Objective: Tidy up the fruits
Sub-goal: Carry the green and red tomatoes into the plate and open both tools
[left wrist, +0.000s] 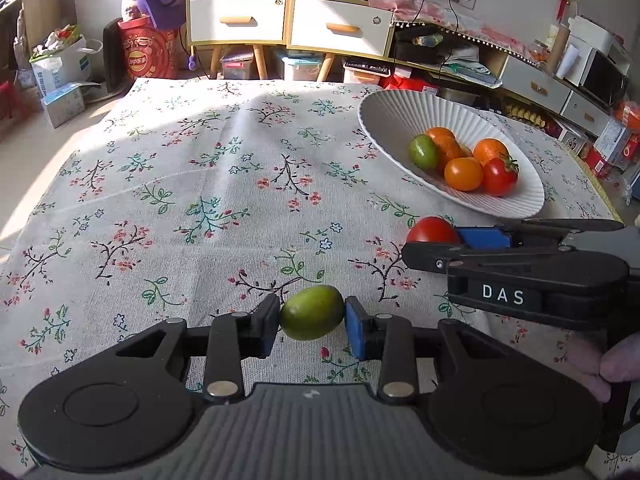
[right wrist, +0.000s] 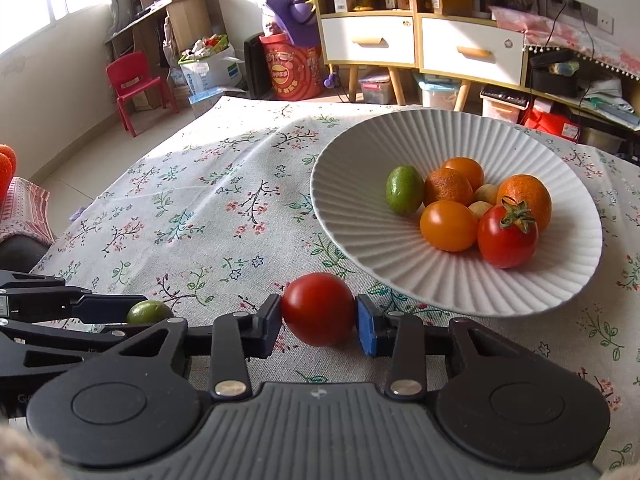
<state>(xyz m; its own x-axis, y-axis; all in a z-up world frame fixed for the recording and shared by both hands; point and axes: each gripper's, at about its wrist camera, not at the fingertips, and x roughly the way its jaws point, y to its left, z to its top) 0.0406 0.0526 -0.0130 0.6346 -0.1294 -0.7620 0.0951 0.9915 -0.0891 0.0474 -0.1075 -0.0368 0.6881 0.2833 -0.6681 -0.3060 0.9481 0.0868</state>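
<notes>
Green fruit (left wrist: 312, 312) is pinched by left gripper (left wrist: 312, 318); red tomato (right wrist: 319, 309) is clamped by right gripper (right wrist: 319, 322), beside ribbed white bowl (right wrist: 360, 272) holding 8 fruits.

Green fruit (left wrist: 312, 312), red tomato (right wrist: 319, 309), ribbed white bowl (right wrist: 360, 240), floral tablecloth (left wrist: 200, 200)

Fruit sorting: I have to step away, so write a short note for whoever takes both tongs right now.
Left tongs: shut on the green fruit, just above the cloth.
Right tongs: shut on the red tomato, beside the bowl's near rim.
White ribbed bowl: already holds a green fruit, orange ones, a stemmed red tomato and some small pale ones.
Left to do: place both held fruits in the bowl.
</notes>
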